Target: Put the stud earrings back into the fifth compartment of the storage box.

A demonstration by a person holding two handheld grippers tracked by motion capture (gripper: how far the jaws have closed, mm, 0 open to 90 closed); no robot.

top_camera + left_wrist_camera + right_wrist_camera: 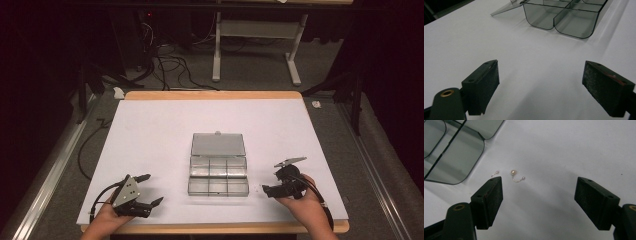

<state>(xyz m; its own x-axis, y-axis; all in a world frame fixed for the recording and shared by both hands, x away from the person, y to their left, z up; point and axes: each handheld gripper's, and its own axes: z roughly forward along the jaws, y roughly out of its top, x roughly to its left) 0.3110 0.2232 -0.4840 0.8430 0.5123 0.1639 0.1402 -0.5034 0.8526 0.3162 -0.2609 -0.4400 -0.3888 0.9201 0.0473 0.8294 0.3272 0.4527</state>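
A clear compartment box (218,176) is lying open with its compartments bare, both grippers' fingers (489,197) spread, a pearl earring (513,173) lying beside it.

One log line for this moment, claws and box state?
left claw: open, over bare sheet | right claw: open, above pearl earring | second earring: at jaw tip | box: lid open, visible compartments empty

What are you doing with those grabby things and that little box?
A person sits at a white table holding a left gripper and a right gripper, both open and holding nothing. Between them sits a clear box with compartments, its lid folded open. Two tiny earrings lie on the table beside the box: a pearl one between the right gripper's jaws, and another partly hidden by one jaw.
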